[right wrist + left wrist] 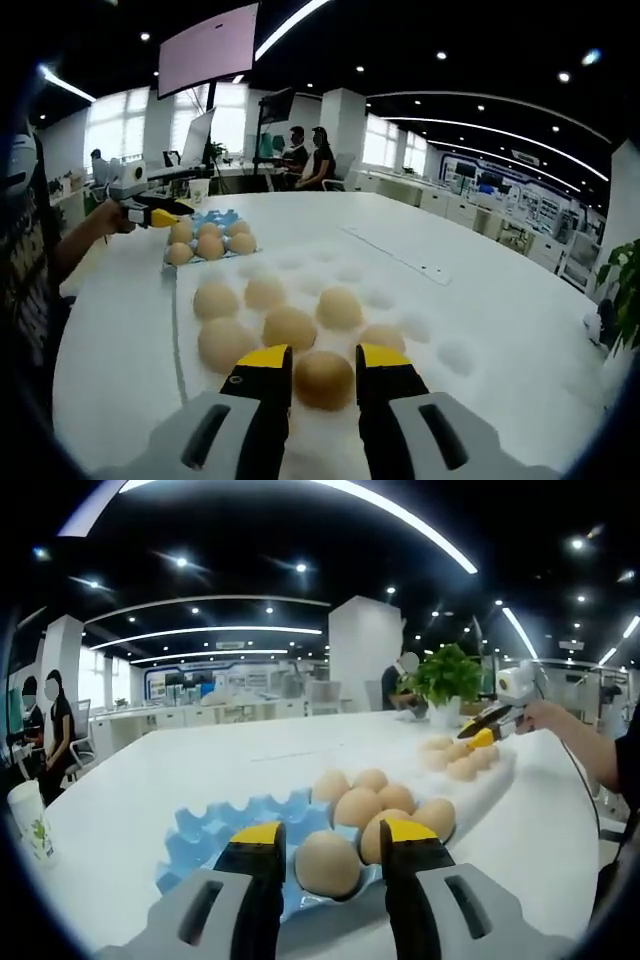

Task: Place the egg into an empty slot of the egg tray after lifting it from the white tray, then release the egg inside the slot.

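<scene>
1. In the left gripper view, my left claw [330, 852] has its yellow-tipped jaws set apart on either side of an egg [327, 864] that sits in the blue egg tray [215, 832]. I cannot tell whether the jaws touch the shell.
2. That egg is in the near row of the blue tray; five more eggs [372, 798] fill the slots behind it, and the tray's left part has bare slots.
3. Farther along the white table [200, 765], the white tray [492, 780] carries several eggs, and the right claw [487, 727], held by a hand [540, 716], hovers over its far end.
4. A potted plant [446, 680] stands on the table beyond that tray.
5. In the right gripper view, my right claw [322, 368] brackets one brown egg [323, 378] lying on the white tray [420, 330]; the jaws sit close at its sides, contact unclear.
6. Five other eggs [290, 326] rest in the tray's dimples just beyond it.
7. Far off on the table [480, 260], the blue egg tray [212, 232] holds its eggs, with the left claw [168, 211] at its left edge.
</scene>
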Action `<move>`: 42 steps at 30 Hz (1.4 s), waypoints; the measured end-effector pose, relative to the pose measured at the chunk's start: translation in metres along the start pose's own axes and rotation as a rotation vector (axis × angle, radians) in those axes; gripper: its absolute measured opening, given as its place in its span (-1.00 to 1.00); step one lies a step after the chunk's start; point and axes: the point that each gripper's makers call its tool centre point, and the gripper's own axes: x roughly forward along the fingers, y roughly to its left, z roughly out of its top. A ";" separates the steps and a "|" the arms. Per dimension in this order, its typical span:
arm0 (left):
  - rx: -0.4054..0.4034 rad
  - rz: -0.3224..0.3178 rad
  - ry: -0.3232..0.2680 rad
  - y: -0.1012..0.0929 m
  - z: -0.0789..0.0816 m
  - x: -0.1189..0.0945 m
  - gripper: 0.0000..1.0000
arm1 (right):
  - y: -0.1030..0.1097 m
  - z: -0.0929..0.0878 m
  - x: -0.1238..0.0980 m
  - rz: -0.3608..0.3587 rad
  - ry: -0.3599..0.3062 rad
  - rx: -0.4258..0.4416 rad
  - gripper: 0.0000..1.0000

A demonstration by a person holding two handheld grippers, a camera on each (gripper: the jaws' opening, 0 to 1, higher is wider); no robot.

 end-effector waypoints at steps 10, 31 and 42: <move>-0.003 0.000 0.004 0.000 0.000 0.000 -0.24 | 0.007 -0.004 0.001 0.111 0.026 -0.077 -0.56; -0.005 0.005 0.016 0.000 -0.003 -0.001 -0.23 | 0.012 -0.016 0.009 0.436 0.053 -0.146 -0.42; -0.005 -0.002 0.022 -0.003 -0.005 -0.003 -0.22 | 0.011 -0.015 0.006 0.420 0.001 -0.144 -0.42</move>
